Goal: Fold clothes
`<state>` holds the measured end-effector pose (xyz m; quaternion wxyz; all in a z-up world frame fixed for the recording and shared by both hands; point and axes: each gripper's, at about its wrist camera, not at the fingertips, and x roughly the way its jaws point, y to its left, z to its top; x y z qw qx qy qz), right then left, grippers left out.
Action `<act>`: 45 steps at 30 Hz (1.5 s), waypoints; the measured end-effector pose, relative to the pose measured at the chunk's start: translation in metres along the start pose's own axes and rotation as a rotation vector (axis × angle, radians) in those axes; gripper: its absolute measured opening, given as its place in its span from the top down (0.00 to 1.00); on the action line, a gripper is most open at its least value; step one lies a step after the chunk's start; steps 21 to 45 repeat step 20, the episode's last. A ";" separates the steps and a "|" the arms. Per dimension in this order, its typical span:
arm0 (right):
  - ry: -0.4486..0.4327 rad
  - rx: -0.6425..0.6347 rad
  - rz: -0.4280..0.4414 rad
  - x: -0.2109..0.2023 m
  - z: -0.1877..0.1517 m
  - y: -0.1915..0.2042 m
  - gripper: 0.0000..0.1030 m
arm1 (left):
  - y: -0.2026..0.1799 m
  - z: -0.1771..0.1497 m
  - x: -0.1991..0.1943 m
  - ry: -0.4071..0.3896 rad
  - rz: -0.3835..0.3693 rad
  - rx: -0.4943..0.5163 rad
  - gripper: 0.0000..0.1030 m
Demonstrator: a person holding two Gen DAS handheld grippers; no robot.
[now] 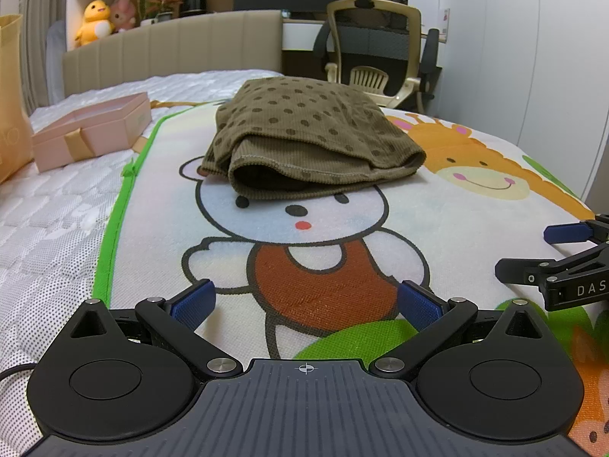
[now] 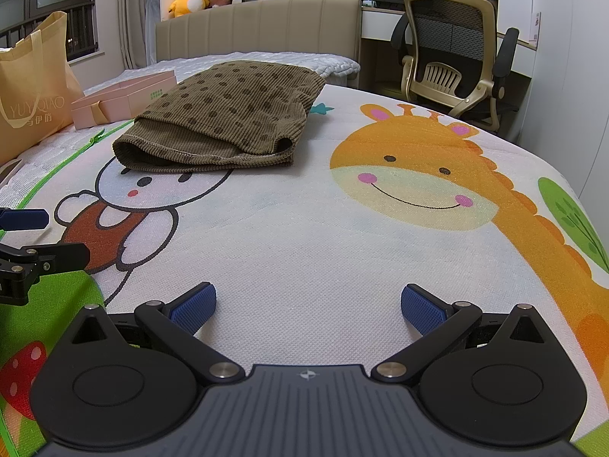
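Observation:
A brown garment with dark dots (image 1: 308, 141) lies folded into a compact bundle on the cartoon play mat (image 1: 437, 228), over the bear's head. In the right wrist view the same garment (image 2: 224, 122) sits ahead and to the left. My left gripper (image 1: 304, 302) is open, low over the mat, well short of the garment, with nothing between its blue pads. My right gripper (image 2: 308, 306) is also open and empty, over the bare white part of the mat (image 2: 304, 236). Each gripper shows at the edge of the other's view: the right gripper (image 1: 563, 255), the left gripper (image 2: 26, 236).
A pink gift box (image 1: 91, 129) and a tan shopping bag (image 2: 34, 87) stand on the white mattress to the left. Behind are the beige headboard (image 1: 171, 49) with plush toys and an office chair (image 2: 456, 57) at the bed's far right.

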<state>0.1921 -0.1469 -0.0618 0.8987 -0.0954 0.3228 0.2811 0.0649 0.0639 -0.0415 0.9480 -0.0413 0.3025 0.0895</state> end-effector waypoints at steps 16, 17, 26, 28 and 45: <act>0.000 0.001 0.001 0.000 0.000 0.000 0.00 | 0.000 -0.001 -0.002 -0.008 -0.009 0.005 0.00; 0.000 0.001 0.001 0.000 0.000 0.000 0.00 | -0.001 -0.001 -0.002 -0.011 -0.008 0.006 0.00; 0.000 0.001 0.001 0.000 0.000 0.000 0.00 | -0.001 -0.001 -0.003 -0.021 -0.008 0.012 0.00; 0.000 0.001 0.001 0.000 0.000 0.000 0.00 | -0.001 -0.001 -0.003 -0.021 -0.008 0.012 0.00; 0.000 0.001 0.001 0.000 0.000 0.000 0.00 | -0.001 -0.001 -0.003 -0.021 -0.008 0.012 0.00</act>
